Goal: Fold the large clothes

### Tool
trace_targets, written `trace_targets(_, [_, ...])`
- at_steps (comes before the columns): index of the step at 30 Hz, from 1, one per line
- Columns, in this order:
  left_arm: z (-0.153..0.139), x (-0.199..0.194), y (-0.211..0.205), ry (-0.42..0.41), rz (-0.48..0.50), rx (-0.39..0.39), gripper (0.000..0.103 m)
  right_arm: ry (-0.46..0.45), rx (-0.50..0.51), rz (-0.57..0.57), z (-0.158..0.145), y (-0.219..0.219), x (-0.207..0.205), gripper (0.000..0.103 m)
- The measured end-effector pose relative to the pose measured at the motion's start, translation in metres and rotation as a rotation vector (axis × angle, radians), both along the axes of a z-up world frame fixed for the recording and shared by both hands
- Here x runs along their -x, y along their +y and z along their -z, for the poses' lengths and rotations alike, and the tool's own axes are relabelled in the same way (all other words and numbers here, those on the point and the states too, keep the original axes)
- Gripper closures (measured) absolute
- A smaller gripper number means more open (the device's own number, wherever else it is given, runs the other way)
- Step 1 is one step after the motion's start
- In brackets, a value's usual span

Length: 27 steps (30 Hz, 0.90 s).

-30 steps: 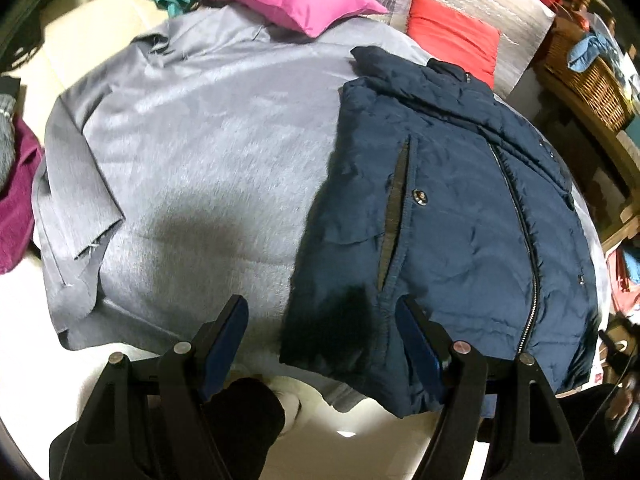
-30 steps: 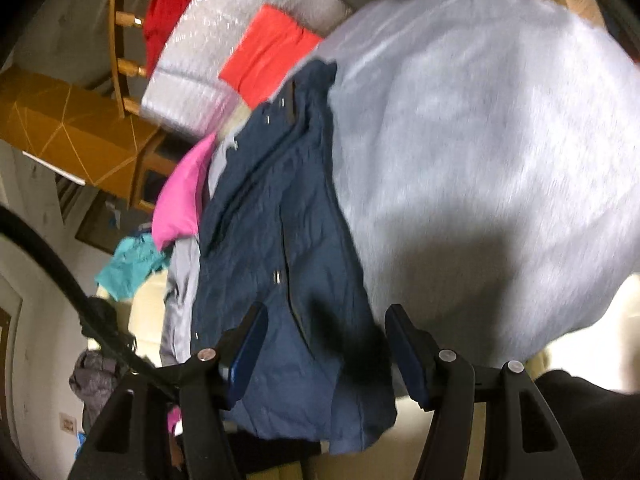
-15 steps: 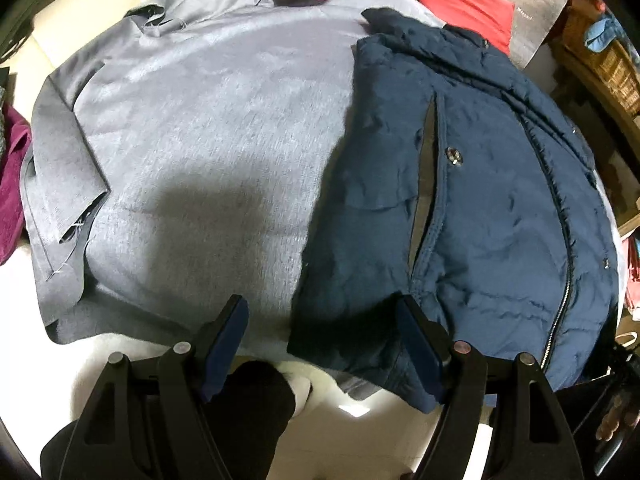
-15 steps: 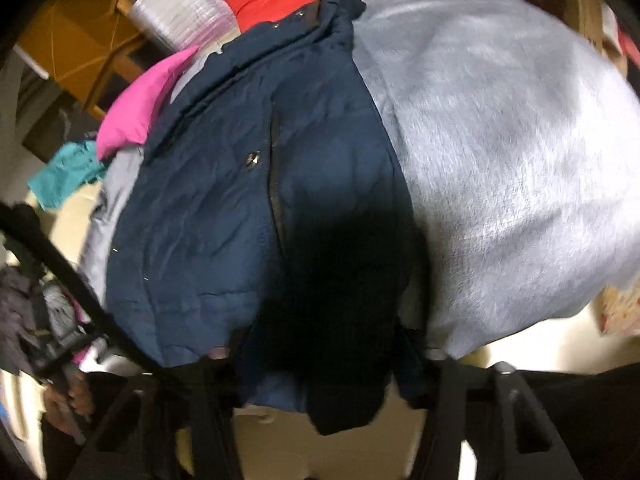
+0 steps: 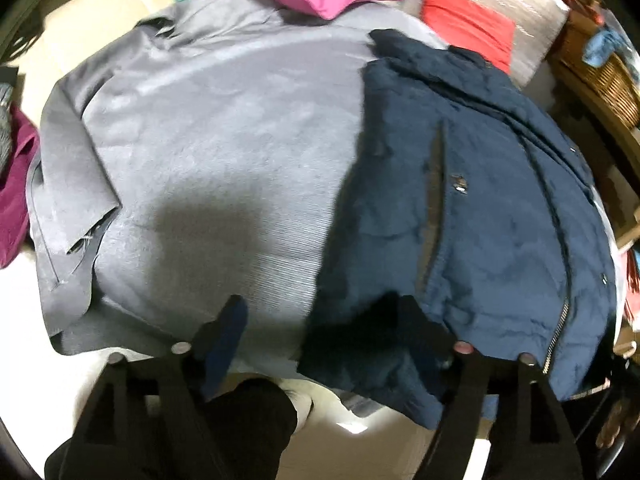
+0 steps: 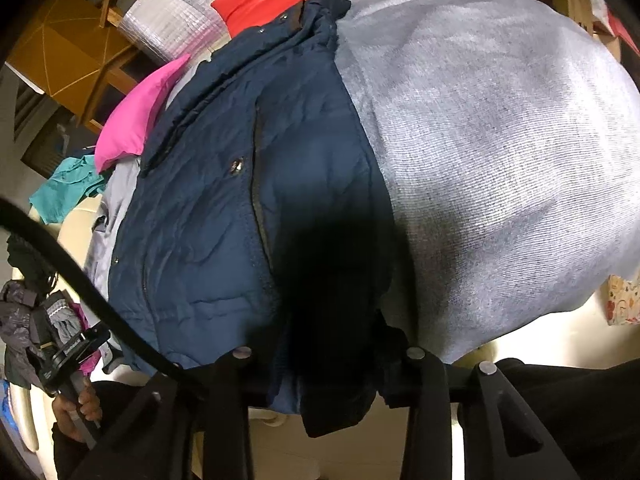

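Two grippers: my left gripper (image 5: 320, 332), jaws wide, straddles the jacket (image 5: 480, 216) hem corner; my right gripper (image 6: 324, 344) straddles the hem, grip unclear, for folding.

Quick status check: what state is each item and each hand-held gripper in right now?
Navy jacket: zipped, lying flat on the grey coat, hem hanging over the edge.
Grey coat: spread flat.
Left hand-held gripper: open, at the jacket's hem corner.
Right hand-held gripper: open, jacket hem between its fingers.
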<state>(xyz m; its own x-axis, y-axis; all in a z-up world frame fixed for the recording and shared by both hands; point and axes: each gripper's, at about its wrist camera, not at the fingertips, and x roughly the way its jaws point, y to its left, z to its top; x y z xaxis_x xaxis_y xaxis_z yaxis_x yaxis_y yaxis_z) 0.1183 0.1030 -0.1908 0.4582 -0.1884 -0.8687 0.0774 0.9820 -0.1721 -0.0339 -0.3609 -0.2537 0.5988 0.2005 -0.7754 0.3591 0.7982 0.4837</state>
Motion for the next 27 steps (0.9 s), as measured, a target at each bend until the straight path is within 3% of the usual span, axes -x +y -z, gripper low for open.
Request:
trace_targets(3, [0.012,-0.004,-0.006,0.044,0.008,0.043,0.023,-0.006,-0.001,-0.002,-0.001,0.000,0.002,0.056])
trace_targets(5, [0.016,-0.001,-0.014,0.046,0.066,0.089,0.024,-0.007,0.002,-0.004,-0.001,0.001,0.000,0.056])
trace_targets(8, [0.016,0.005,-0.027,0.031,0.138,0.082,0.039,-0.011,-0.005,-0.003,0.000,0.000,0.000,0.056])
trace_targets(10, [0.013,0.011,-0.030,0.010,0.179,0.096,0.058,-0.012,-0.014,0.000,0.000,0.001,-0.001,0.056])
trace_targets(13, [0.013,0.012,-0.029,0.008,0.183,0.111,0.059,-0.011,-0.014,-0.003,0.001,0.000,0.001,0.057])
trace_targets(17, [0.014,0.013,-0.029,0.005,0.182,0.120,0.058,0.003,0.053,-0.018,-0.004,0.006,0.001,0.079])
trace_targets(18, [0.013,0.016,-0.028,-0.001,0.187,0.121,0.058,-0.004,0.055,-0.027,-0.006,0.008,0.002,0.080])
trace_targets(20, [0.011,0.021,-0.027,-0.016,0.206,0.138,0.070,-0.057,0.043,-0.047,-0.015,0.013,0.006,0.080])
trace_targets(22, [0.006,0.023,-0.027,-0.033,0.222,0.149,0.071,-0.136,0.049,-0.078,-0.028,0.019,0.010,0.080])
trace_targets(24, [0.005,0.025,-0.027,-0.031,0.227,0.145,0.070,-0.185,0.040,-0.097,-0.034,0.022,0.010,0.072])
trace_targets(25, [0.006,0.024,-0.028,-0.022,0.222,0.148,0.062,-0.179,0.021,-0.098,-0.032,0.022,0.007,0.069])
trace_targets(26, [0.007,0.023,-0.027,-0.010,0.215,0.161,0.054,-0.153,-0.006,-0.086,-0.026,0.019,0.004,0.058])
trace_targets(27, [0.008,0.022,-0.025,-0.001,0.209,0.188,0.054,-0.133,-0.028,-0.078,-0.020,0.017,0.001,0.048])
